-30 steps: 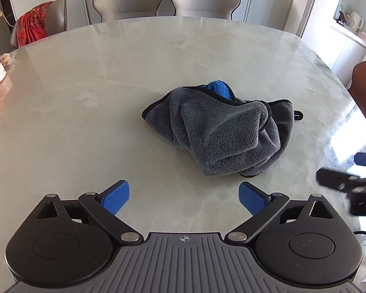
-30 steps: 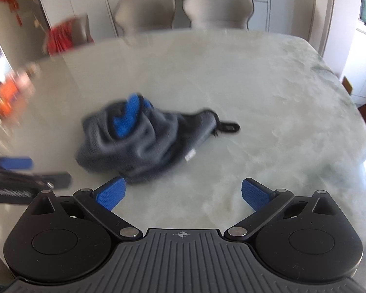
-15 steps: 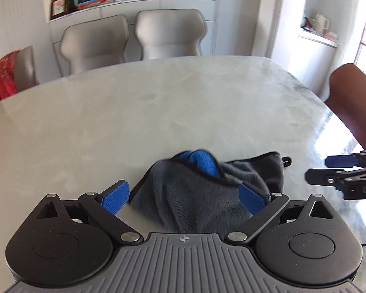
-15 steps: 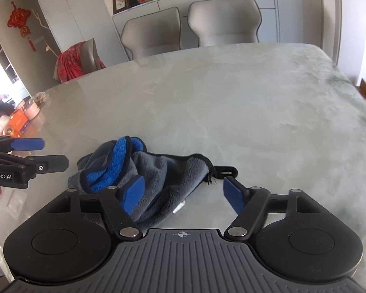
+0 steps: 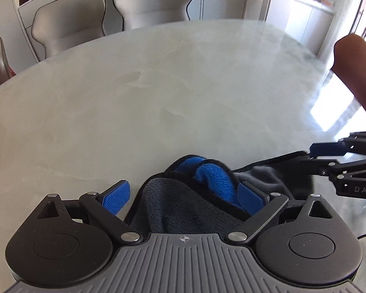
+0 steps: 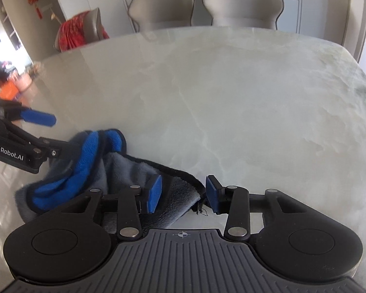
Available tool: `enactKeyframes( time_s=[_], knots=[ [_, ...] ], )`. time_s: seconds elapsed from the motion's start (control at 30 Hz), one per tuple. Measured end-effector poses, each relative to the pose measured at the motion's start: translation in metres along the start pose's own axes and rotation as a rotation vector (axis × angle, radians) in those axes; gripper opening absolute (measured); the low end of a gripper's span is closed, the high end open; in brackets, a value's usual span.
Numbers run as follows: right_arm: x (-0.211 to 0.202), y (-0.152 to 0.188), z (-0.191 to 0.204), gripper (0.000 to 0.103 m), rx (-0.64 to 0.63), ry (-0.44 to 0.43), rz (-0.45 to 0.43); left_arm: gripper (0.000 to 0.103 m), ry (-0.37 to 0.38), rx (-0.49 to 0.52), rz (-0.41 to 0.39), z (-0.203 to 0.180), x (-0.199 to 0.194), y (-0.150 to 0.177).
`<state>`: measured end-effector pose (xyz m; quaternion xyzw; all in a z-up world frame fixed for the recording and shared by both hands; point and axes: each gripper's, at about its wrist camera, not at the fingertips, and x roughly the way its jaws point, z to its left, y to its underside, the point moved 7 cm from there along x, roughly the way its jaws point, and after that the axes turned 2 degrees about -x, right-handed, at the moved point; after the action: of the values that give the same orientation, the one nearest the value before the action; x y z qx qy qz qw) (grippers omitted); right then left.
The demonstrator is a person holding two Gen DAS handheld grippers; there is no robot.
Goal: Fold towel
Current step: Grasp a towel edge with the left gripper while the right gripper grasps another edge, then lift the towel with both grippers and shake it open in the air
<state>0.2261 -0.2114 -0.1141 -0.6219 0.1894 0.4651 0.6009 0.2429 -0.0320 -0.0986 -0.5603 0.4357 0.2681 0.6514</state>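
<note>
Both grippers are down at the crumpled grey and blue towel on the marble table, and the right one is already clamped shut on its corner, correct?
Not quite. The right wrist view shows the right gripper open, its pads apart on either side of the corner of the towel, not clamped. The rest holds: the left gripper is also at the crumpled towel on the marble table.

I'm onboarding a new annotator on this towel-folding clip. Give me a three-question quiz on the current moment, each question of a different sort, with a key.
1. True or false: the towel lies flat and neatly folded on the table.
2. Multiple choice: the right gripper has its fingers
A) wide apart, clear of the cloth
B) narrowed around the towel's corner, a gap still between them
C) out of view
3. Fill in: the left gripper is open, and the towel's ____ coloured fold sits between its fingers.

Key: 1 false, it is crumpled; 2 B; 3 blue.
</note>
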Motion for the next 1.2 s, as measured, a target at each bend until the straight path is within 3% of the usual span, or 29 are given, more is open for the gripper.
enactKeyframes(
  time_s=[0.23, 0.3, 0.37, 0.4, 0.47, 0.53, 0.57, 0.73, 1.2],
  knots=[
    [0.011, 0.006, 0.007, 0.041, -0.039, -0.021, 0.022, 0.097, 0.003, -0.014, 0.060, -0.003, 0.024, 0.005],
    [0.012, 0.008, 0.009, 0.040, -0.052, -0.038, 0.018, 0.092, 0.001, -0.013, 0.059, -0.002, 0.028, 0.004],
    [0.012, 0.010, 0.012, 0.019, -0.065, -0.056, 0.014, 0.075, 0.012, -0.003, 0.047, -0.004, 0.029, 0.004],
    [0.012, 0.011, 0.014, 0.015, -0.070, -0.065, 0.011, 0.068, 0.028, 0.007, 0.043, -0.005, 0.030, 0.004],
    [0.008, 0.012, 0.016, 0.013, -0.072, -0.087, -0.001, 0.040, 0.057, 0.025, 0.036, -0.009, 0.029, 0.006],
    [0.004, 0.012, 0.019, 0.012, -0.074, -0.108, -0.013, 0.020, 0.078, 0.043, 0.023, -0.012, 0.028, 0.007],
    [0.002, 0.013, 0.020, 0.011, -0.075, -0.119, -0.019, 0.016, 0.075, 0.053, 0.018, -0.013, 0.027, 0.007],
    [-0.017, -0.003, 0.015, 0.010, -0.048, -0.164, -0.079, 0.010, 0.054, 0.097, -0.016, -0.014, 0.017, 0.004],
    [-0.086, -0.067, -0.005, 0.010, -0.121, -0.103, -0.277, 0.008, -0.041, 0.146, -0.140, -0.004, -0.022, -0.030]
  ],
)
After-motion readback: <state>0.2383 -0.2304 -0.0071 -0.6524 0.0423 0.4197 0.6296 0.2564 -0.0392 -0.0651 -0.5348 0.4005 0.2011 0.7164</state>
